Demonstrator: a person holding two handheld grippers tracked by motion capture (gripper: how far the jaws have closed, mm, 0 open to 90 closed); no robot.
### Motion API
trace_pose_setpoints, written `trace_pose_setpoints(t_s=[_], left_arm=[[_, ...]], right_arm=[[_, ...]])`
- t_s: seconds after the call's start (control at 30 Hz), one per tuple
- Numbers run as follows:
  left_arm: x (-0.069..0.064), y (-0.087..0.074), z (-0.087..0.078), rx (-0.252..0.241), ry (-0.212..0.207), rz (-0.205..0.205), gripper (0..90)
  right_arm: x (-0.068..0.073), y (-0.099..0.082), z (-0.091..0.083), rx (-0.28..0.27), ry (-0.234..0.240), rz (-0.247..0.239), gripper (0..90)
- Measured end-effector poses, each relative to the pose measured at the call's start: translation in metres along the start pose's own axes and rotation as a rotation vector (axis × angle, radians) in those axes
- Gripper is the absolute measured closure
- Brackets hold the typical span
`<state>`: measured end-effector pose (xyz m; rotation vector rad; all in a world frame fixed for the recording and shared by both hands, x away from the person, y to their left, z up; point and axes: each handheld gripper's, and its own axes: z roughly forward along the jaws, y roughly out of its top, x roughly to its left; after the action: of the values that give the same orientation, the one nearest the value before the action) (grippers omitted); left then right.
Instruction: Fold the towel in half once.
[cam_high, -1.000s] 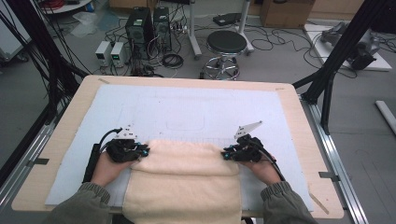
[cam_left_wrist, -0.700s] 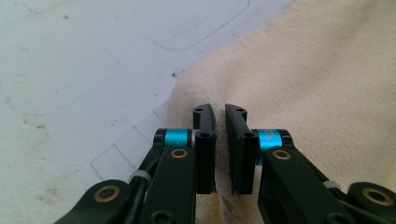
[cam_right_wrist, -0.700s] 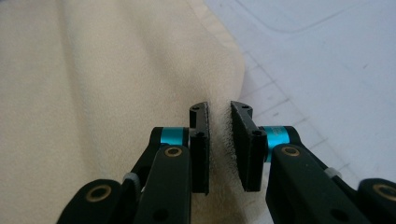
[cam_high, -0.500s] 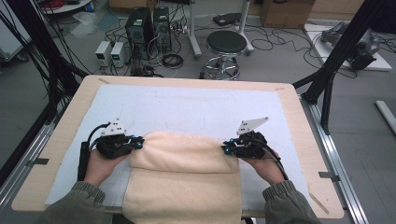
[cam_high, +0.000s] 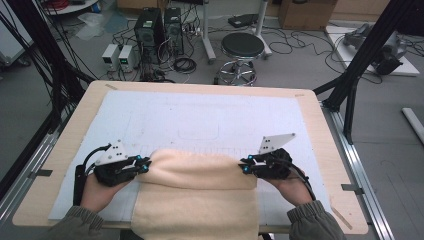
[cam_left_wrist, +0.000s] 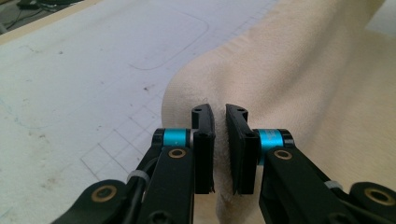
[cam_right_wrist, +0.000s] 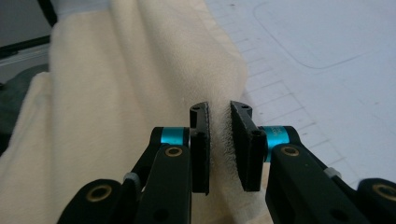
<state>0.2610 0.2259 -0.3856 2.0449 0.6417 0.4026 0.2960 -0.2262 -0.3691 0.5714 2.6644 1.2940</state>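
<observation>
I have both grippers clamped on the cream towel (cam_high: 197, 192), 1 at each end of its far edge. In the left gripper view the jaws of my left gripper (cam_left_wrist: 220, 122) pinch a ridge of cloth, and in the right gripper view my right gripper (cam_right_wrist: 219, 120) does the same, fibres showing in the narrow gap.

Compared with 1 second ago, both hands have come back toward my side of the worktop (cam_high: 65, 145) and spread outward. The left gripper (cam_high: 144, 166) now sits further left and the right gripper (cam_high: 245, 166) further right. The far edge of the towel has lifted into a rounded fold that rolls back over the part lying flat.

The towel lies at the near middle of the white mat (cam_high: 200, 120), its near end hanging over the worktop edge. I judge this as a fold in progress: the far edge is up and travelling toward me. Next I would carry both corners evenly so the fold lands square; uneven pull would skew it.
</observation>
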Motion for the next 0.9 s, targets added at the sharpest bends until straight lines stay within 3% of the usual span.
trace_pose_setpoints(t_s=[0.17, 0.27, 0.33, 0.4, 0.57, 0.77, 0.9], left_arm=[[-0.029, -0.013, -0.023, 0.002, -0.064, 0.030, 79.6], [-0.047, -0.022, -0.036, 0.009, -0.108, 0.039, 72.1], [-0.053, -0.025, -0.044, 0.013, -0.109, 0.047, 69.1], [-0.050, -0.024, -0.047, 0.013, -0.092, 0.051, 66.6], [-0.031, -0.022, -0.031, 0.005, -0.057, 0.012, 63.4], [-0.005, -0.017, 0.002, 0.033, -0.006, -0.015, 58.9], [0.014, -0.014, 0.020, 0.066, 0.023, -0.044, 49.6]], right_arm=[[0.031, -0.012, -0.016, -0.036, 0.032, -0.029, 76.4], [0.049, -0.021, -0.026, -0.049, 0.059, -0.035, 71.3], [0.057, -0.026, -0.033, -0.062, 0.067, -0.038, 69.1], [0.058, -0.027, -0.036, -0.076, 0.063, -0.034, 67.7], [0.041, -0.026, -0.027, -0.036, 0.015, -0.016, 63.4], [0.005, -0.029, -0.004, 0.006, -0.056, 0.025, 57.5], [-0.012, -0.031, 0.009, 0.046, -0.086, 0.053, 51.8]])
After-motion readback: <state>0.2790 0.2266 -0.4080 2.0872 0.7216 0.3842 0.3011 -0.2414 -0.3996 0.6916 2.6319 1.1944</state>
